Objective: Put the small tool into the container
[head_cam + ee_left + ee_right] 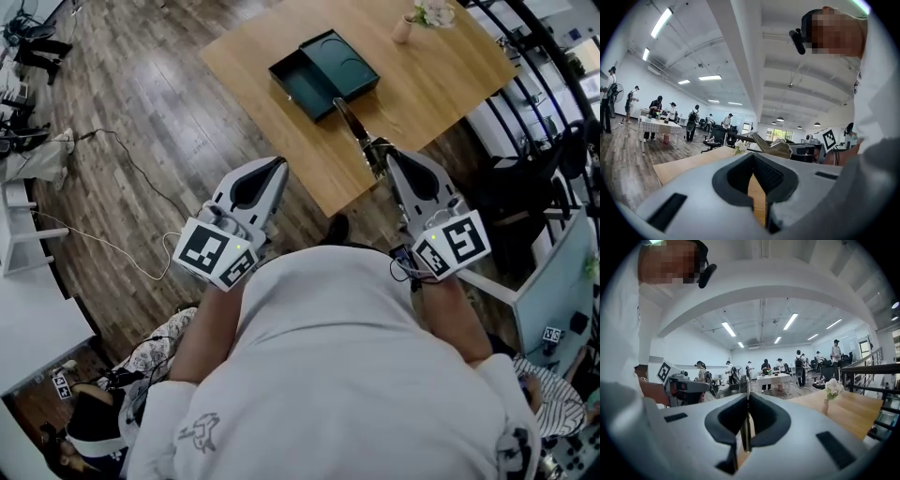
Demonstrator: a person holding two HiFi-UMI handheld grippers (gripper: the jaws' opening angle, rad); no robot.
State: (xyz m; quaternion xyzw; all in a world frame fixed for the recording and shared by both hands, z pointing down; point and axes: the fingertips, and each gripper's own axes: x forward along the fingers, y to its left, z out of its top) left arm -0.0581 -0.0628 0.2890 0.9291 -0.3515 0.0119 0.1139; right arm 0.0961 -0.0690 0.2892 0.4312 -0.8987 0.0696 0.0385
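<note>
A dark green container (302, 86) lies open on the wooden table (441, 75), with its lid (341, 60) next to it. My right gripper (382, 155) is shut on a small metal tool (354, 125), which sticks out over the table's near edge, short of the container. In the right gripper view the tool (746, 425) shows as a thin blade between the pads. My left gripper (279, 161) hangs left of the table corner, over the floor, shut and empty. The left gripper view also shows the tool (769, 146).
A small vase with flowers (412, 21) stands at the table's far side. Cables (112, 248) trail over the wood floor at the left. A black railing (539, 84) runs along the right. Several people (799, 364) stand around tables far back in the room.
</note>
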